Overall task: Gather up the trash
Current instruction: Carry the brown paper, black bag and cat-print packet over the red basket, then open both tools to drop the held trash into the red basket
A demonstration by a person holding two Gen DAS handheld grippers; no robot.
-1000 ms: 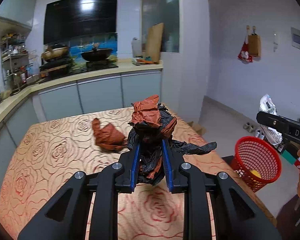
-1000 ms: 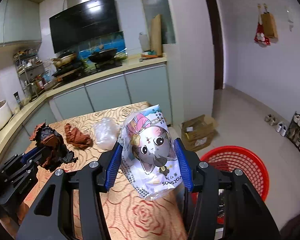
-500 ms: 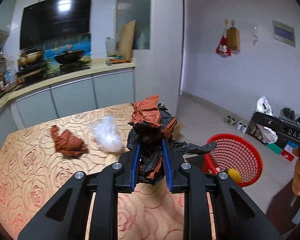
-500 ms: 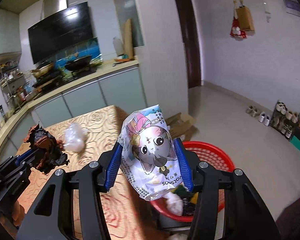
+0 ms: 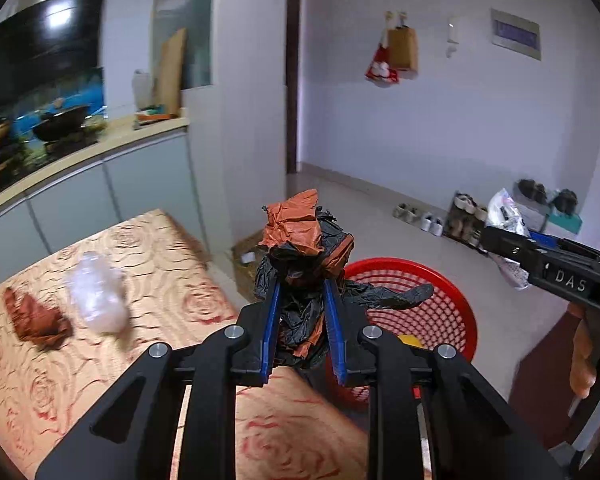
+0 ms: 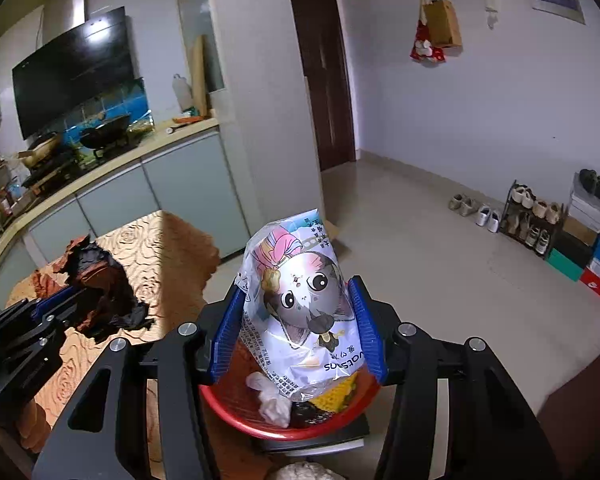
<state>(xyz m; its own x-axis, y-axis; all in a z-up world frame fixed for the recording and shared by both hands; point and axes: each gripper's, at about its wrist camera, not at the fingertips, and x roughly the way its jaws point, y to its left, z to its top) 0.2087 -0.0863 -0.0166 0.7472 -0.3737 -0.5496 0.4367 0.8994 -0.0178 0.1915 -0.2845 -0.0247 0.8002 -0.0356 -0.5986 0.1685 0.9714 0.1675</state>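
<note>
- The left gripper (image 5: 302,300) has its blue-padded jaws closed on a crumpled bundle of black and orange plastic (image 5: 306,248), held above the table's edge; a loose black strip of it trails to the right
- Seen from the left wrist, a red mesh basket (image 5: 452,292) stands on the floor beyond the table corner, just behind that bundle, with something yellow inside
- The table (image 5: 148,360) wears a tan cloth with a rose pattern; only the left wrist view shows a crumpled clear plastic bag (image 5: 98,298) lying on it, with a brown wad (image 5: 34,318) just beside it
- The right gripper (image 6: 296,328) clamps a white snack packet printed with a cartoon cat (image 6: 300,304), upright between its jaws, directly above the red basket
- Only the right wrist view looks into the basket: white crumpled tissue (image 6: 270,400), a yellow item and something dark lie inside
- In the left wrist view the right gripper appears side-on at the far right with the person's fingers (image 5: 580,356) below it; its packet is mostly hidden there
- A shoe rack (image 6: 534,216) stands against the far wall
</note>
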